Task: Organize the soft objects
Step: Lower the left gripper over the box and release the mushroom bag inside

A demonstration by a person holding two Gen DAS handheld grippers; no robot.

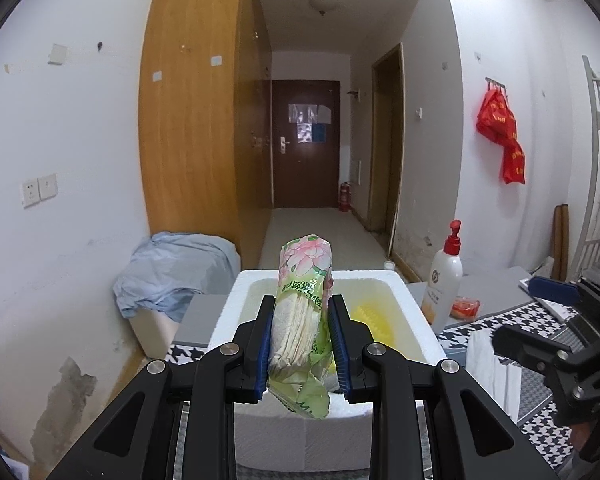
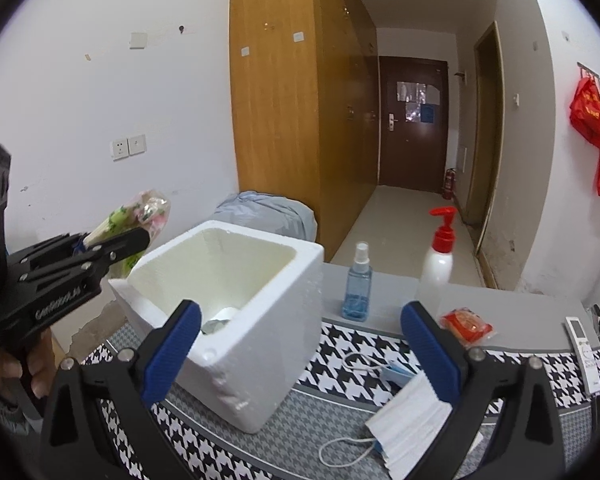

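My left gripper (image 1: pixel 302 308) is shut on a tissue pack (image 1: pixel 304 280) in a green and pink flowered wrapper, held upright over the near part of a white foam box (image 1: pixel 228 320). Something yellow (image 1: pixel 370 316) lies inside the box. In the right wrist view the same pack (image 2: pixel 144 212) hangs by the box's left rim (image 2: pixel 236 368), and a hand (image 2: pixel 4 372) holds that gripper. My right gripper (image 2: pixel 304 348) stands wide open and empty, above the cloth just right of the box. White face masks (image 2: pixel 404 412) lie under its right finger (image 2: pixel 432 352).
A houndstooth cloth (image 2: pixel 364 344) covers the grey table. Behind it stand a blue spray bottle (image 2: pixel 358 288) and a red-topped pump bottle (image 2: pixel 440 256), with a red packet (image 2: pixel 466 326) and a remote (image 2: pixel 584 344) to the right. A blue-grey cloth (image 1: pixel 172 268) covers a bin beyond the box.
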